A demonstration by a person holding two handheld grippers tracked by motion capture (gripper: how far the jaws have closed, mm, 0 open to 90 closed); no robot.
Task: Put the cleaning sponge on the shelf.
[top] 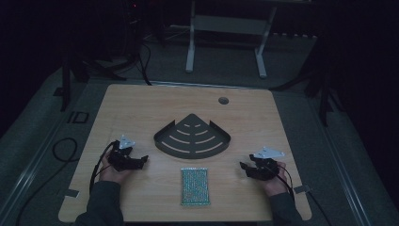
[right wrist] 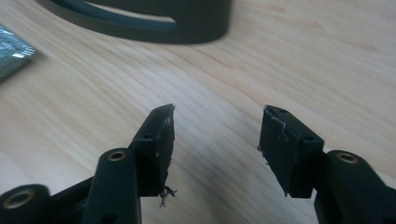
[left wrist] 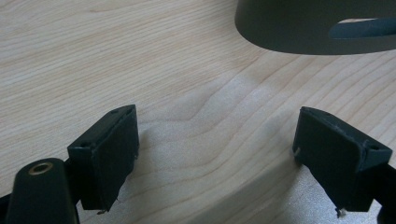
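A dark fan-shaped slotted rack (top: 192,136) lies flat in the middle of the wooden table (top: 141,103). In front of it lies a green patterned rectangular pad (top: 195,186). My left gripper (top: 141,160) rests low at the table's left, open, nothing between its jaws; in the left gripper view (left wrist: 217,154) bare wood shows between them and the rack's rim (left wrist: 299,32) sits ahead. My right gripper (top: 243,167) rests at the right, open and empty; in the right gripper view (right wrist: 217,128) the rack's edge (right wrist: 154,23) and a corner of the pad (right wrist: 11,58) lie beyond.
A round cable hole (top: 223,100) sits near the table's far edge. A white desk frame (top: 226,37) stands on the floor behind the table. Cables (top: 66,150) trail off the left side. The room is dim.
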